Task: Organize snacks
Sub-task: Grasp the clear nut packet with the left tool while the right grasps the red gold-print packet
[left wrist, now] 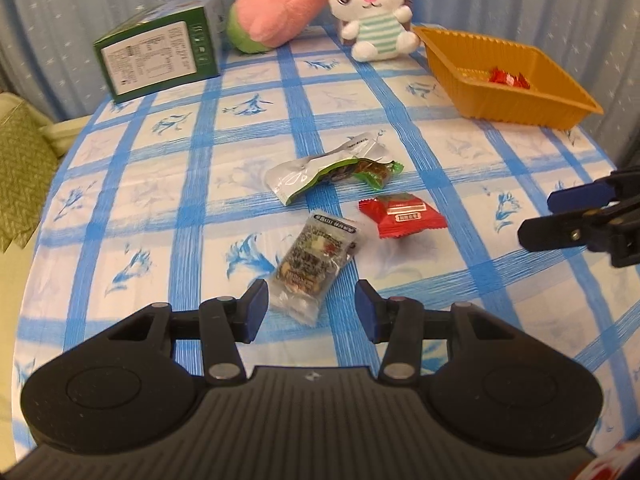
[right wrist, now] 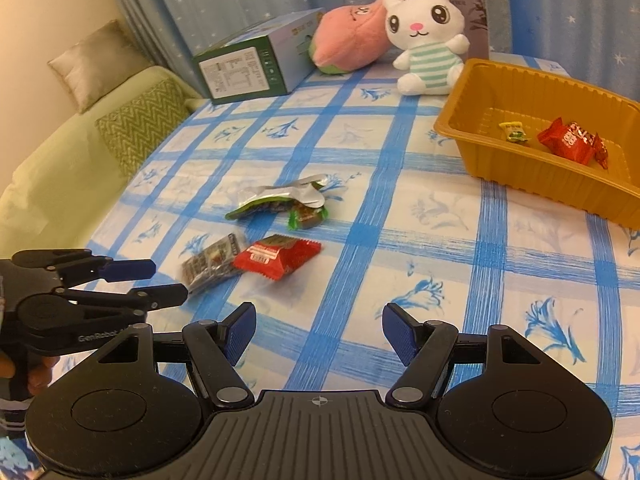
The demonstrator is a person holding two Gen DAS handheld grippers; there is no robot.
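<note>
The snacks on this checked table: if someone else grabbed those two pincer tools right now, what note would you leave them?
Left gripper: open, empty, its fingers either side of the clear nut packet, not touching it.
Right gripper: open, empty, over bare tablecloth.
Done: the orange tray holds a red packet and a small yellow sweet.
Left: four loose snacks mid-table: the nut packet, a red packet, a silver-green pouch and a green-wrapped sweet touching that pouch.
Likely next: close the left on the nut packet and carry it to the tray.
</note>
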